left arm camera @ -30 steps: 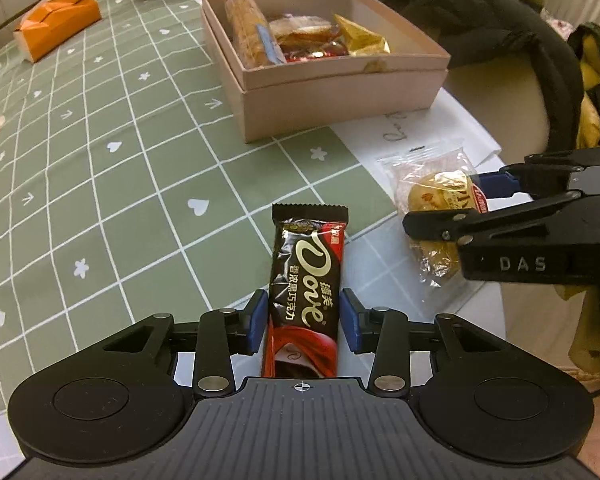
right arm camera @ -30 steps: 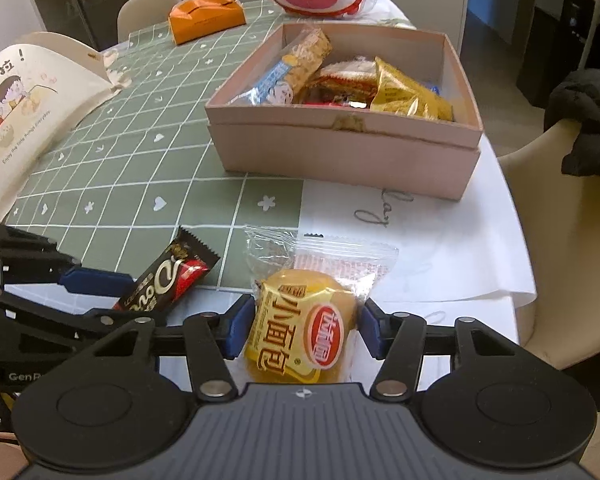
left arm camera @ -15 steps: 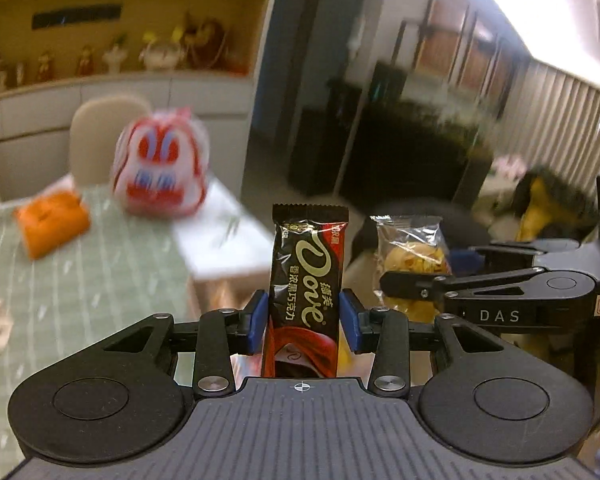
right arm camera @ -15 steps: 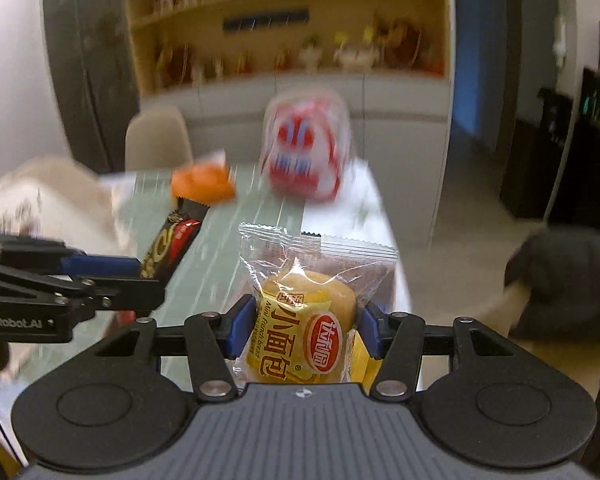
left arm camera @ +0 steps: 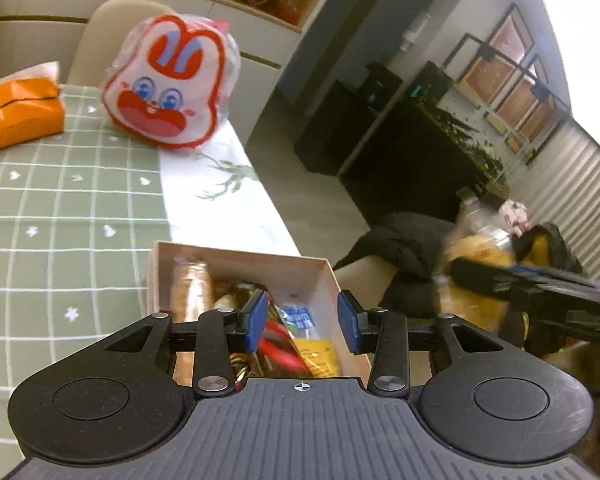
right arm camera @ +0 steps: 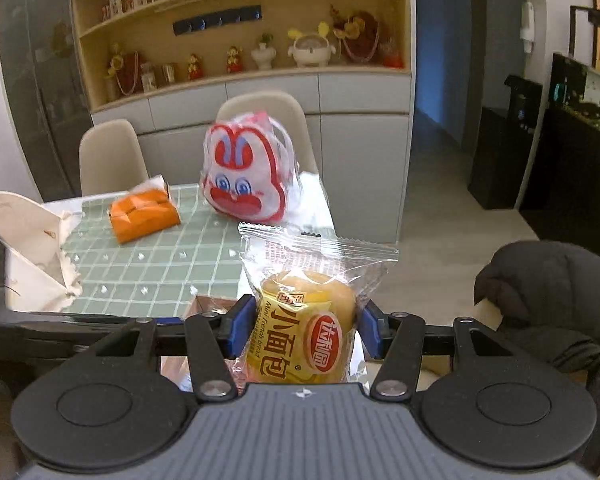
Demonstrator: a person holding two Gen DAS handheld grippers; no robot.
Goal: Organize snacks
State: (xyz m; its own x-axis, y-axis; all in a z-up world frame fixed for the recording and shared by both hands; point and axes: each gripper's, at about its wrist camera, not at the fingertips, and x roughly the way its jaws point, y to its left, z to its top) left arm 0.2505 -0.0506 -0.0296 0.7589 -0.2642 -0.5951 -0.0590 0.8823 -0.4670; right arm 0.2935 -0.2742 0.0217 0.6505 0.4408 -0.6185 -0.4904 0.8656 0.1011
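My left gripper (left arm camera: 302, 316) is open and empty, hovering right above the pink cardboard snack box (left arm camera: 320, 276). The box holds several wrapped snacks, among them a dark and red chocolate bar (left arm camera: 280, 344) lying under the jaws. My right gripper (right arm camera: 302, 330) is shut on a yellow mini bread pack (right arm camera: 304, 332) in clear wrap and holds it in the air. In the left wrist view the right gripper and the bread pack (left arm camera: 472, 276) appear blurred to the right of the box. A corner of the box (right arm camera: 204, 304) shows just left of the bread in the right wrist view.
A rabbit-face bag (left arm camera: 168, 88) and an orange tissue pack (left arm camera: 16, 112) lie at the far end of the green checked tablecloth (left arm camera: 60, 208). A chair with a black jacket (right arm camera: 540, 296) stands right of the table. A cream paper bag (right arm camera: 24, 248) sits at left.
My left gripper has opened and the chocolate bar it held now lies in the box below. Both grippers tilted down toward the table; the right one still holds the bread pack.
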